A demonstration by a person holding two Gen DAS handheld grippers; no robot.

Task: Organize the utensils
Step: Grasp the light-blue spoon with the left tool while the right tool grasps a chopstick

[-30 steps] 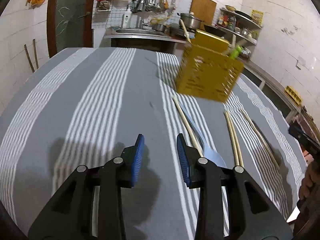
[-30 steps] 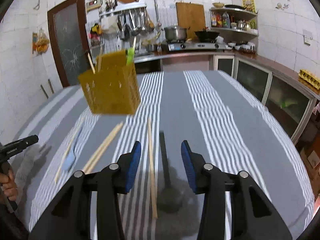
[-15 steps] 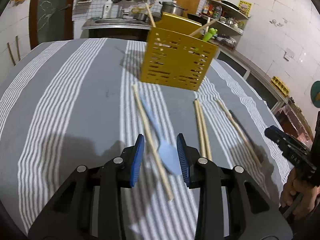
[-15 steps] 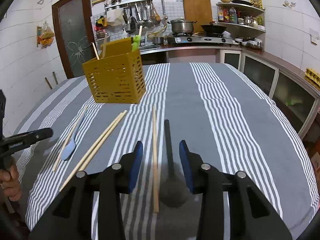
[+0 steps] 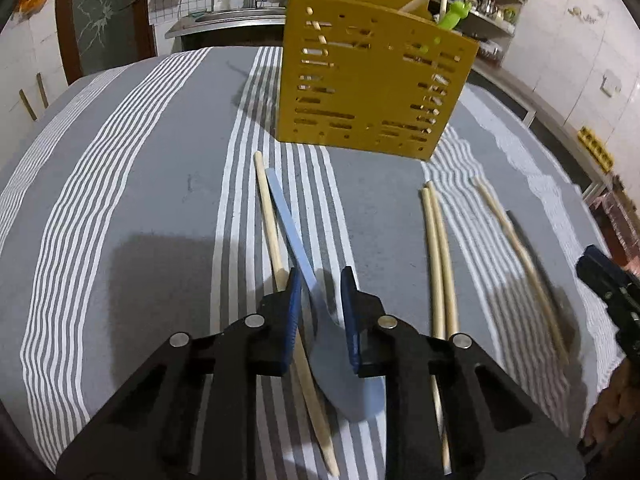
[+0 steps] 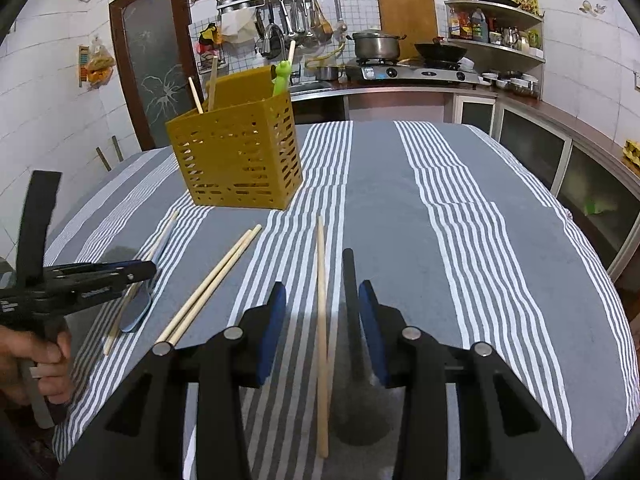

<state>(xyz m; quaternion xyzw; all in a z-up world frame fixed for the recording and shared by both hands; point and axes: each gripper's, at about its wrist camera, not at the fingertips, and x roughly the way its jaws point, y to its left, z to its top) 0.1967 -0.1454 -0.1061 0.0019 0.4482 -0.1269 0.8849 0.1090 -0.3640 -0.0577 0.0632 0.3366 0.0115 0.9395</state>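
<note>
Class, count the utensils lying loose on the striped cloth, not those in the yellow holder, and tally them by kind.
Wooden chopsticks: 4
Blue spoon: 1
Black spoon: 1
Total: 6

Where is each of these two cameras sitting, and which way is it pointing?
Left wrist view: rides the left tongs, looking down along them at the blue spatula between the closing jaws; the right tongs show at the edge.
Right wrist view: rides the right tongs, facing the kitchen wall over a chopstick and black utensil; the left tongs and hand show.
Shared: the yellow holder and striped tablecloth.
</note>
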